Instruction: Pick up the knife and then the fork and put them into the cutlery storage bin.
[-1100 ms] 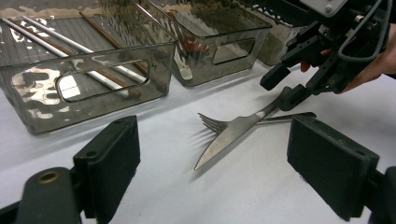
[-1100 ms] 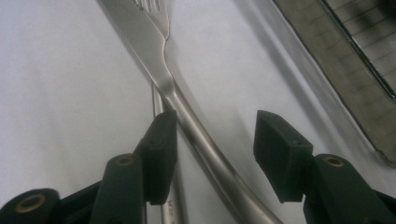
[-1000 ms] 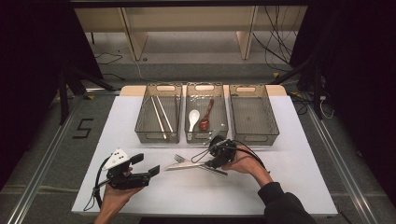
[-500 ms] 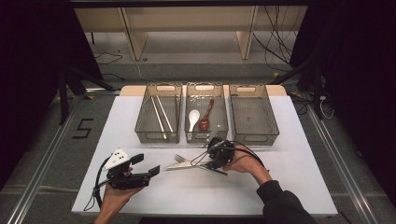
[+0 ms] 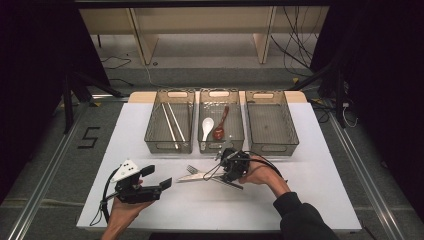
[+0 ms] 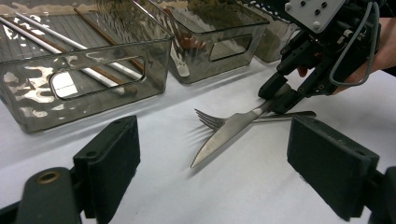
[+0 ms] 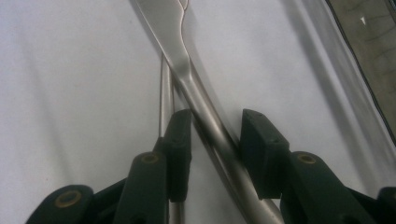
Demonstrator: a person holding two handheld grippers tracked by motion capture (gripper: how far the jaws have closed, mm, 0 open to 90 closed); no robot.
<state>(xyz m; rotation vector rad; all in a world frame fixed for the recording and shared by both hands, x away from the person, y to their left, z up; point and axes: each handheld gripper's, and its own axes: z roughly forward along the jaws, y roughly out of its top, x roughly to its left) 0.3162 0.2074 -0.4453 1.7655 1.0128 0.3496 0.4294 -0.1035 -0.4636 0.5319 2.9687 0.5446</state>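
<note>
Closing right claw (image 7: pixel 212 140) straddling knife (image 7: pixel 205 116) handle, pads not yet pinching, fork (image 6: pixel 210 120) beneath.

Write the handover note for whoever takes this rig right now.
Left gripper: open, empty, hovering low over the table.
Right gripper: jaws just closing around the knife handle; a gap shows at one pad, so not yet gripped.
The knife lies across the fork.
Done: chopsticks in the left bin, spoons in the middle bin.
Left: knife and fork.

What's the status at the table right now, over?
Right claw closing round knife handle, not clamped. Left claw open, idle. Fork lies under knife, may snag.
</note>
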